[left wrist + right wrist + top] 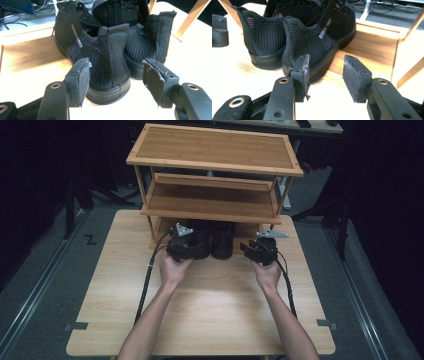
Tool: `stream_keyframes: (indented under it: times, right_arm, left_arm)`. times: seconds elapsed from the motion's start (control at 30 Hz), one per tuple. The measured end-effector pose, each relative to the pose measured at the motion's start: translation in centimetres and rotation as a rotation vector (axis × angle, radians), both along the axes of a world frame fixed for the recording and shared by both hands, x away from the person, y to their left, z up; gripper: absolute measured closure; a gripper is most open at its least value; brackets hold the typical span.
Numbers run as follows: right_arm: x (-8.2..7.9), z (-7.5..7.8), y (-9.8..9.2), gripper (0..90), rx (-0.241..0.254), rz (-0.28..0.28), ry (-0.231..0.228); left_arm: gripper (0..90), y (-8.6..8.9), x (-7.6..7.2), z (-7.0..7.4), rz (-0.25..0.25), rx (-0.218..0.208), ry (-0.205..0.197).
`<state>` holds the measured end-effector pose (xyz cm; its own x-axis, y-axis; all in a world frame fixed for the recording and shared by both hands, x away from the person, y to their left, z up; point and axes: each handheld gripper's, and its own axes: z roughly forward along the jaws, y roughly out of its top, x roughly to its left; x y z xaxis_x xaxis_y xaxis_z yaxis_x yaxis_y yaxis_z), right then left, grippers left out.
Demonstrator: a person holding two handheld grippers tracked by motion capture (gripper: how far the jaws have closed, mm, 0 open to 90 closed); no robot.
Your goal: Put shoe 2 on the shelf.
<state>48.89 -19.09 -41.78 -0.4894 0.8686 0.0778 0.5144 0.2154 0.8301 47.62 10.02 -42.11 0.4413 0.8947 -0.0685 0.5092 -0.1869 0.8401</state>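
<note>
Black sneakers [105,55]: matt knit mesh cloth, smooth rubber-like soles. Shoe rack [215,150]: warm, smooth wood. Surface [210,315]: pale wood-grain, slight sheen. Fingers [355,75]: matt black, frayed pads.

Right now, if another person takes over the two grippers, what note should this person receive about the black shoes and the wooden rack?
Left gripper: open, jaws either side of the heel of the nearer black mesh shoe, no pad pressing on it.
Right gripper: open, holding nothing, beside the other black mesh shoe.
Both shoes stand side by side, toes in the lowest level of the three-tier wooden rack, heels out over the wooden table.
Done: pair placed at the bottom shelf.
Left: probably only push the heels further in, if needed.
</note>
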Motion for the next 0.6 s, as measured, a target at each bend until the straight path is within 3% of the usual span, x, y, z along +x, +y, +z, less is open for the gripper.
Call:
stream_keyframes:
  times: [0.17,0.27,0.6]
  right_arm:
    - [-0.9,0.2,-1.5,56.6,0.027,0.001,-0.017]
    - [-1.6,0.3,-2.6,56.6,0.055,-0.002,-0.024]
    - [-3.4,0.0,-5.3,56.4,0.080,-0.013,-0.034]
  left_arm:
    - [38.5,0.9,-1.2,0.5,-0.004,-0.016,-0.029]
    - [38.6,1.6,-1.9,0.4,0.004,-0.030,-0.029]
    - [38.4,3.1,-3.7,0.3,0.005,-0.059,-0.047]
